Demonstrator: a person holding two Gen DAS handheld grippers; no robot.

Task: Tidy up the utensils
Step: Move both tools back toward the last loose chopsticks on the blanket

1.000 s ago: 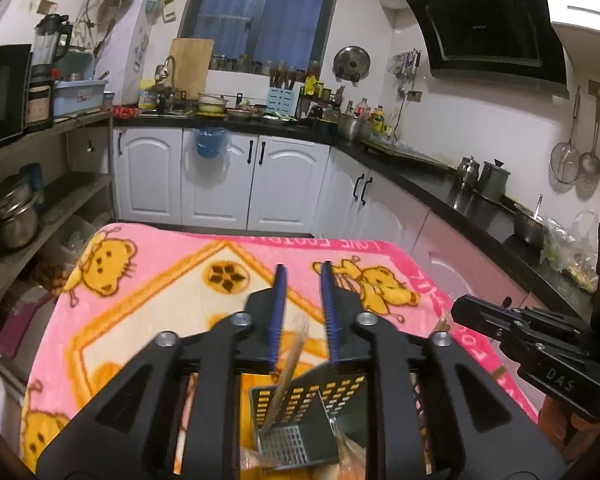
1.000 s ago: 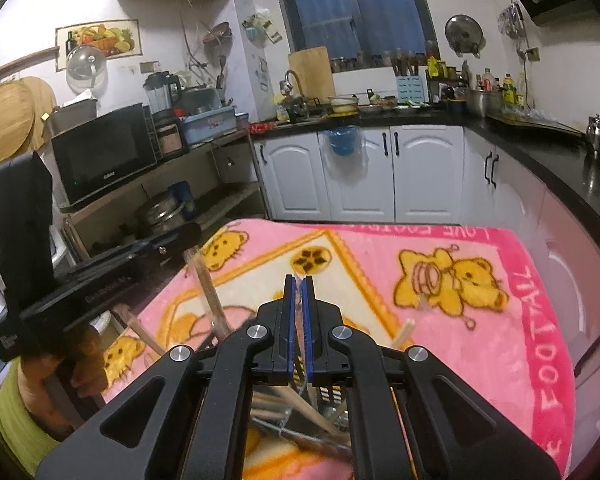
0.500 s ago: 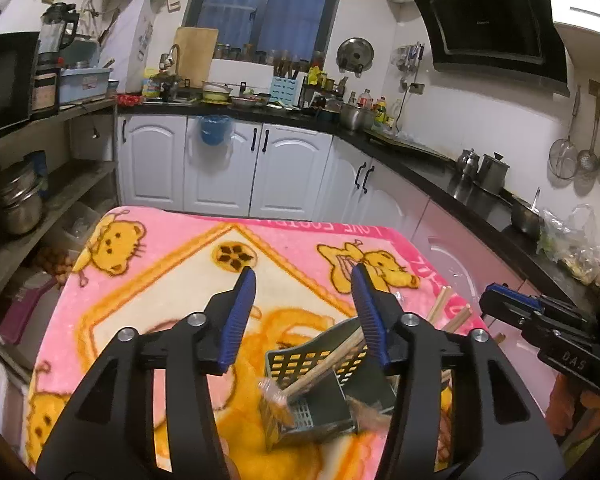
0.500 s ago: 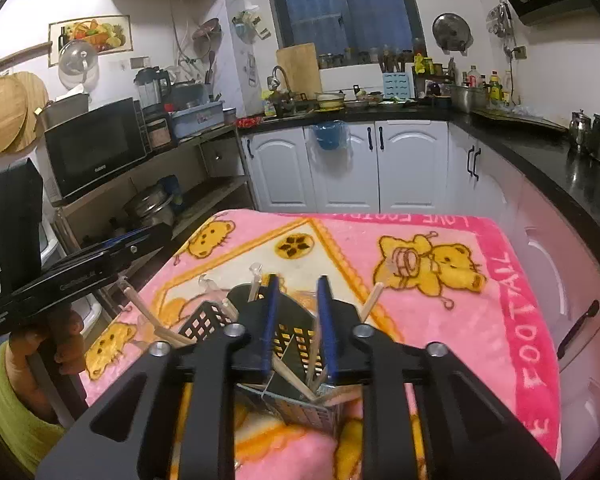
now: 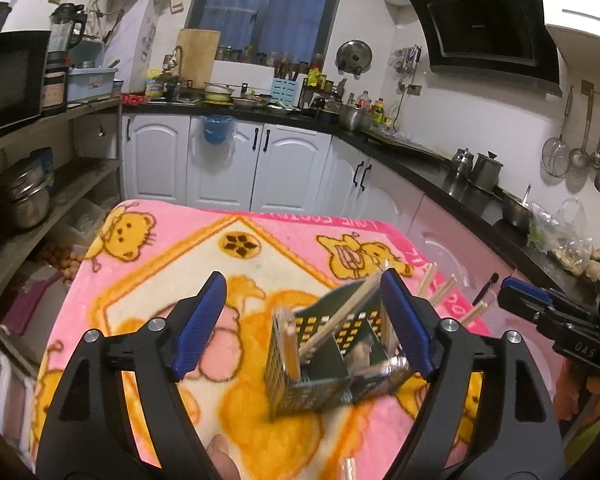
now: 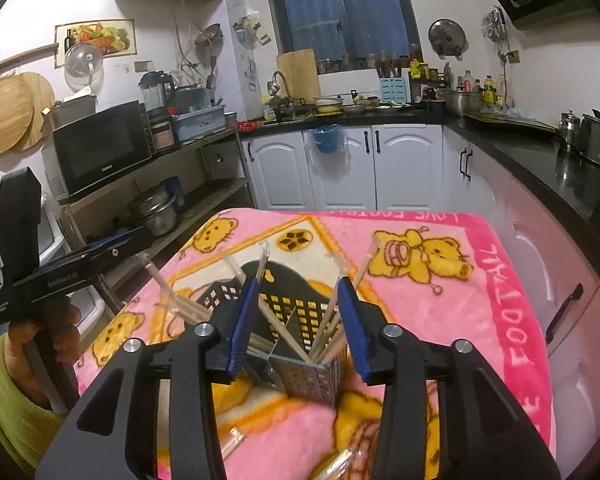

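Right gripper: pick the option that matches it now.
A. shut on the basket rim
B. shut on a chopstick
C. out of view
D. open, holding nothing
D: the right gripper has its blue pads spread wide above the utensil basket, with nothing pinched between them.

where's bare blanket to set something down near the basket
Bare: the cream panel left of the basket, and the far strip by the bear print. Crowded: the near edge, where loose chopsticks lie. Both claws are open.
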